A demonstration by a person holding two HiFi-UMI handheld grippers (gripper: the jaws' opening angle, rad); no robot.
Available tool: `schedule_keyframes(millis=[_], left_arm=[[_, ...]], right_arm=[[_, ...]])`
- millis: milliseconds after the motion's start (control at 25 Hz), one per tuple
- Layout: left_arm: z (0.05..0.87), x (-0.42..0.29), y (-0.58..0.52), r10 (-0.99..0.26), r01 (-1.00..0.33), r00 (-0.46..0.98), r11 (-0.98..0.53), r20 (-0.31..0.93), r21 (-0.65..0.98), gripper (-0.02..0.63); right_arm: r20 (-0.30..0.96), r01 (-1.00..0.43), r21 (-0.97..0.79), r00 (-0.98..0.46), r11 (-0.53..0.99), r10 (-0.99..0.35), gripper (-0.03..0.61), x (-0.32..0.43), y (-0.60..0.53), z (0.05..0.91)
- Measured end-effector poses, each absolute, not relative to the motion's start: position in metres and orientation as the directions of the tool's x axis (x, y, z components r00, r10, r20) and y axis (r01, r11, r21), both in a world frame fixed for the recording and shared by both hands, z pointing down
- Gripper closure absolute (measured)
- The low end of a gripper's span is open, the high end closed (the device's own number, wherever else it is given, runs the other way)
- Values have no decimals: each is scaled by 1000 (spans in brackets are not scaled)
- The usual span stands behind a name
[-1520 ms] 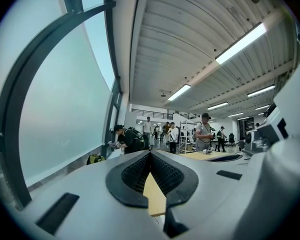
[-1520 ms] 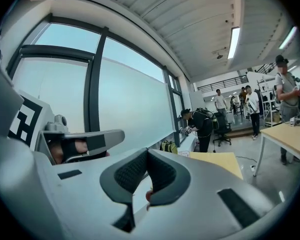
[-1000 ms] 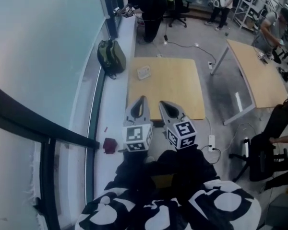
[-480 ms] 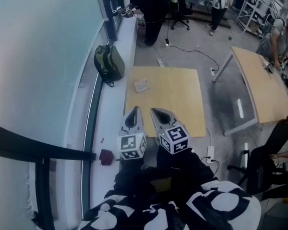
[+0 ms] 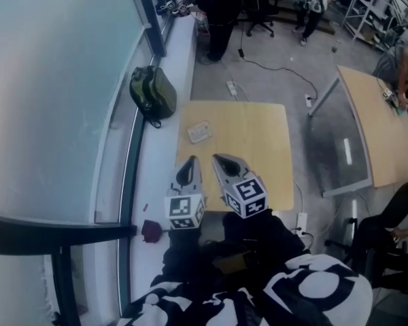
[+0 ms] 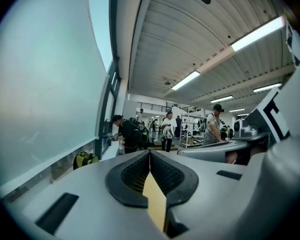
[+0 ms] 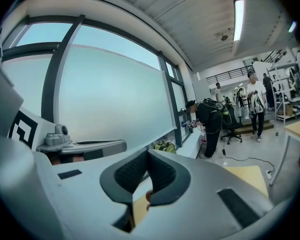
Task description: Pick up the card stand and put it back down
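Workshop with a grey floor, a long frosted window (image 5: 61,80) on the left and a white ledge (image 5: 160,161) along its foot. Table (image 5: 258,148): pale wood, square, in front of the person. Card stand (image 5: 199,132): small, whitish, on the table near its far left corner, touched by nothing and well apart from both grippers. Left gripper (image 5: 190,161): shows against the table's near edge in the head view, jaws pressed together, nothing between them. Right gripper (image 5: 221,159): just beside the left, jaws closed tip to tip, likewise empty. Backpack (image 5: 153,94): green, on the ledge beyond the table. Dark red item (image 5: 151,231): on the ledge, nearer the person; kind unclear. Second table (image 5: 377,134): pale wood, to the right. Several people stand at the far end of the room.
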State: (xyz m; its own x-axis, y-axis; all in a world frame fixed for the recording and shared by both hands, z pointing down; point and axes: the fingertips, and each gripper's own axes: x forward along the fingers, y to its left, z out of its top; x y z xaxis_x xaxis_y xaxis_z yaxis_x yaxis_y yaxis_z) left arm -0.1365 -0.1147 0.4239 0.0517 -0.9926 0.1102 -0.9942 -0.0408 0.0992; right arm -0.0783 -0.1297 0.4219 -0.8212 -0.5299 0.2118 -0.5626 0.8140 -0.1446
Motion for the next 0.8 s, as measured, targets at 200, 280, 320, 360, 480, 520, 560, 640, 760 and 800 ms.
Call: schedule_keyframes(millis=[200, 280, 320, 360, 480, 520, 560, 640, 760, 800], left_arm=[[451, -141, -127, -986, -994, 78, -65, 148, 91, 609], [459, -142, -131, -982, -993, 88, -73, 166, 96, 608], [465, -142, -133, -979, -992, 96, -79, 178, 100, 609], [473, -142, -134, -976, -991, 102, -83, 193, 104, 609], [499, -146, -135, -965, -990, 112, -86, 235, 114, 607], [506, -147, -134, -963, -989, 113, -85, 247, 119, 607], [513, -149, -133, -959, -989, 114, -84, 258, 124, 607], [527, -151, -131, -953, -987, 121, -85, 278, 138, 607], [551, -163, -128, -942, -986, 124, -81, 311, 149, 597], [558, -170, -128, -941, -986, 114, -68, 320, 150, 594]], right_arm=[[262, -570, -169, -812, 804, -521, 563, -74, -146, 444], [279, -577, -177, -806, 797, -522, 563, -73, -150, 451], [286, -580, -179, -804, 795, -522, 563, -73, -152, 455], [293, -581, -181, -802, 794, -520, 563, -72, -153, 459], [317, -573, -181, -803, 799, -504, 563, -73, -154, 472], [326, -570, -182, -804, 801, -498, 563, -73, -153, 476], [336, -569, -186, -803, 801, -493, 563, -73, -152, 481], [357, -572, -193, -797, 797, -486, 563, -72, -150, 491], [379, -574, -200, -793, 794, -477, 563, -75, -152, 505], [385, -573, -203, -792, 794, -473, 563, -77, -152, 510]])
